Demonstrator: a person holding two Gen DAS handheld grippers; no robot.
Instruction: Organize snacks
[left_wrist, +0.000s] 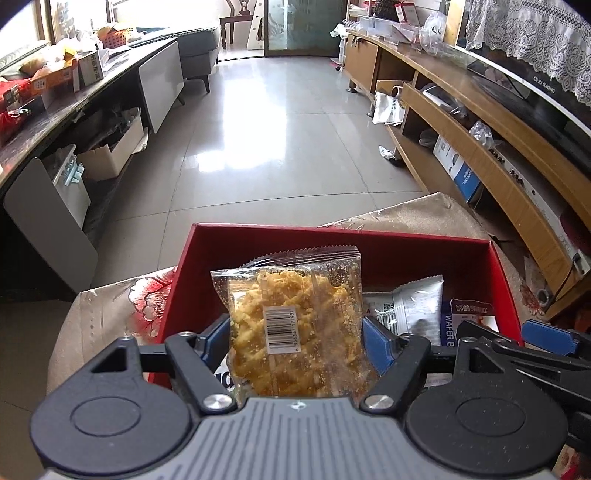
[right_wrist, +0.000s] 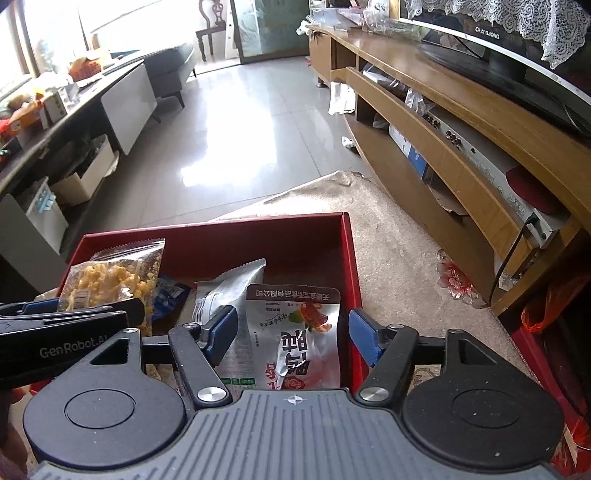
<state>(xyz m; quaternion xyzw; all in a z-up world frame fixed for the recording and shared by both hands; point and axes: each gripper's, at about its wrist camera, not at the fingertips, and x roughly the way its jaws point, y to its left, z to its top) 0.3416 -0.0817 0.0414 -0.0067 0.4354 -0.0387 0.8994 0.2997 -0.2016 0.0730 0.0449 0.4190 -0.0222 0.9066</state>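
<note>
A red box (left_wrist: 369, 242) stands on a beige cloth; it also shows in the right wrist view (right_wrist: 221, 230). My left gripper (left_wrist: 295, 341) is shut on a clear bag of yellow snacks (left_wrist: 295, 325) and holds it upright over the box; the bag shows in the right wrist view (right_wrist: 110, 284) too. A silver packet (left_wrist: 406, 310) and a blue wafer pack (left_wrist: 456, 328) lie in the box. My right gripper (right_wrist: 291, 336) is open over the box's right side, its fingers either side of a white-and-red snack bag (right_wrist: 295, 332) without touching it. A silver packet (right_wrist: 225, 291) lies beside that bag.
The beige cloth with red flowers (right_wrist: 399, 236) covers the surface under the box. A wooden TV stand (right_wrist: 461, 122) with a TV runs along the right. A dark cluttered table (left_wrist: 55, 107) stands at the left. Tiled floor (left_wrist: 258, 129) lies beyond.
</note>
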